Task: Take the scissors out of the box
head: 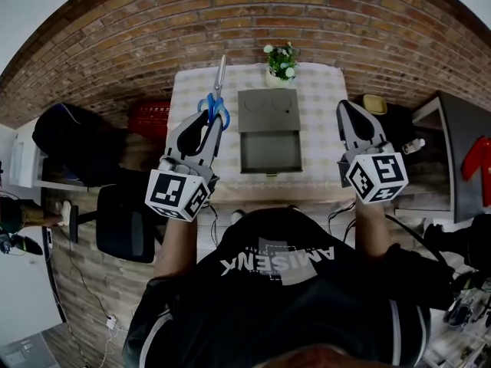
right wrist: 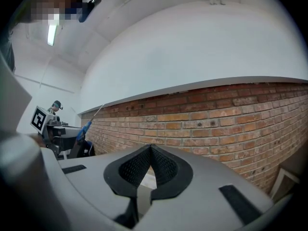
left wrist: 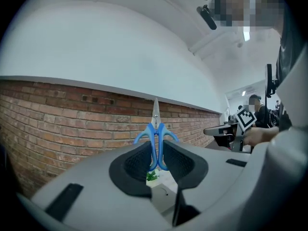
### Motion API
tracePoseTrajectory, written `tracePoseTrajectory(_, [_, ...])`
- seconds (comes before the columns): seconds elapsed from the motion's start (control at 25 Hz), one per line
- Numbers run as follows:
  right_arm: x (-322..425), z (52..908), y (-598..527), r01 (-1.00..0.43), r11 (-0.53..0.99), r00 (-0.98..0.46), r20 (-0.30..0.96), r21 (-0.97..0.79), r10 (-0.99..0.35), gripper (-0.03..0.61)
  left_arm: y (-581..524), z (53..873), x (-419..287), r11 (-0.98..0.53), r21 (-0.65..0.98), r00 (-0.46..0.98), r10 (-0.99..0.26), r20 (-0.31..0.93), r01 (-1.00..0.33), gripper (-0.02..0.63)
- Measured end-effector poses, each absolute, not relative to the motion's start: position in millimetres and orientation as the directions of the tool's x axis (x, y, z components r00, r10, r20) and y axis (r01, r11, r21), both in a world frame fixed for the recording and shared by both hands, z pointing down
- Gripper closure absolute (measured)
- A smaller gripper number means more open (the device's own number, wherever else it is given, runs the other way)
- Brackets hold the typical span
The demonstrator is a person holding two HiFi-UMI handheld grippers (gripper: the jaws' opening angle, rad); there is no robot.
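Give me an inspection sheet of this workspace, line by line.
Surface: table under a checked cloth.
Job's things: scissors held clear of the box, blades pointing away from the person; grey box lies open, looks empty.
Clutter: small potted plant at the table's far edge.
Grippers: left gripper shut on the scissors' blue handles; right gripper shut, empty.
Cables: cable on the floor, lower left.
Surroundings: brick wall; black chair at the left.
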State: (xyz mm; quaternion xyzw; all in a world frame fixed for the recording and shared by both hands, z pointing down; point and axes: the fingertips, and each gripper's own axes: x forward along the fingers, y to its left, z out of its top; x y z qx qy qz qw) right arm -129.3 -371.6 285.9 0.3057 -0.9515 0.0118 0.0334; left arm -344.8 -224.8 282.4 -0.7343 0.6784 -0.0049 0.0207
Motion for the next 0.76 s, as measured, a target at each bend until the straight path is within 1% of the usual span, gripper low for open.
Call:
tracePoseTrajectory(0.32, [-132.4,274.8,-369.2,-0.611,0.791,-0.789,0.069,0.028,-0.611,0.538,-218.8,276.7,-356.9,-0.083,0.040,0.080,-0.995,-0.065,-0.996,0.525])
tracePoseTrajectory(0.6, [-133.5,277.7,-368.6,-0.617,0.786,-0.783,0.076,0.036,-0.618,0.538,-218.6,280.8,-359.3,-0.092,0.033,0.090,-0.994,-0.054,-0.995,0.525])
tracePoseTrajectory(0.76, [-134.8,279.4,-367.9,-0.620,0.784,-0.780,0.081,0.033,-0.620,0.538,-220.8,284.3,-353.9,-0.102,-0.033,0.103,-0.995,-0.014,-0.994,0.525])
